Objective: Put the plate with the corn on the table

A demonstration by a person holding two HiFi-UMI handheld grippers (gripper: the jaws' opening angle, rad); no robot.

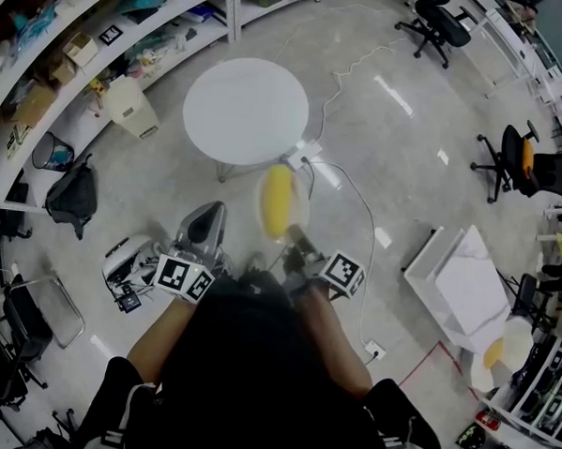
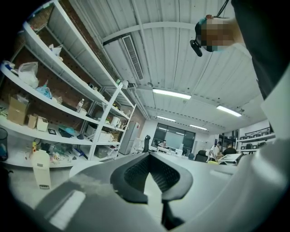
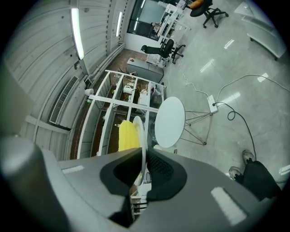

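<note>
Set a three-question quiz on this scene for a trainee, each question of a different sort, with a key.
1. Multiple choice: what does the right gripper hold?
A) a cup
B) the clear plate, gripped at its rim
C) nothing

2. True or false: the plate, with the corn on it, is not yet on the round white table.

3. Fill in the blank: the left gripper has ____ between its jaws.

Key: 1 B; 2 true; 3 nothing.
</note>
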